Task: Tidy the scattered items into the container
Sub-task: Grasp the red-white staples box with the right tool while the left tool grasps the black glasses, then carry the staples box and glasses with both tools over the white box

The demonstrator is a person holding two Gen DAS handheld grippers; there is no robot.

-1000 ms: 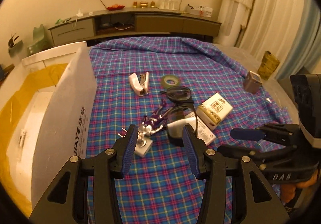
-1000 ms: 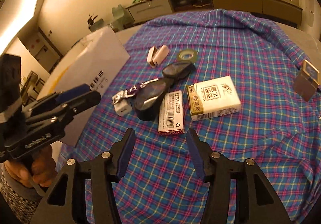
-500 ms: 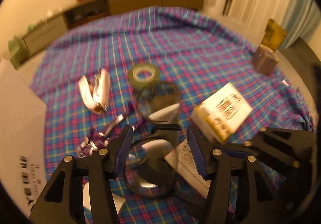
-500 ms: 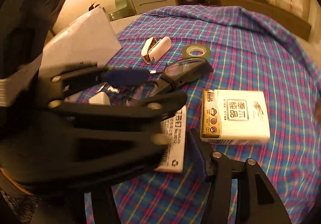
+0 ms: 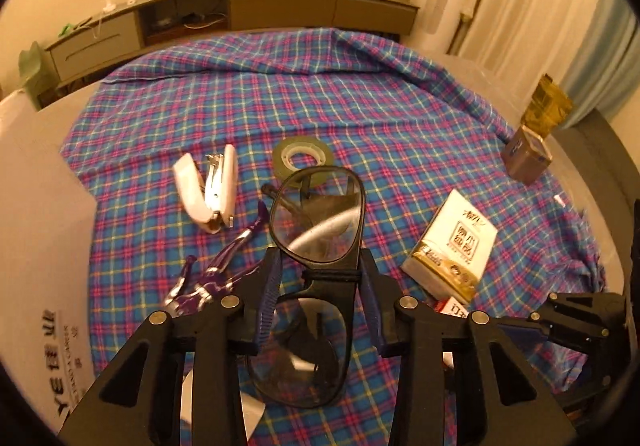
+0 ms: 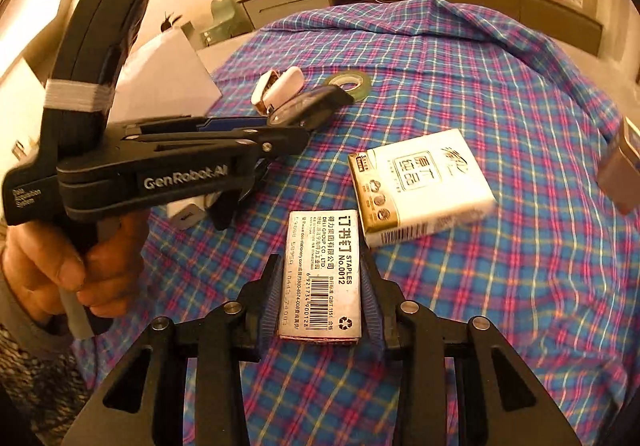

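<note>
Your left tongs grip the black safety glasses at the bridge — your right tongs clamp the staples box on the plaid tablecloth.

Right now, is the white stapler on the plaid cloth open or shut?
Open. The white stapler lies on the plaid cloth with its two halves splayed in a V, metal staple track exposed.
</note>
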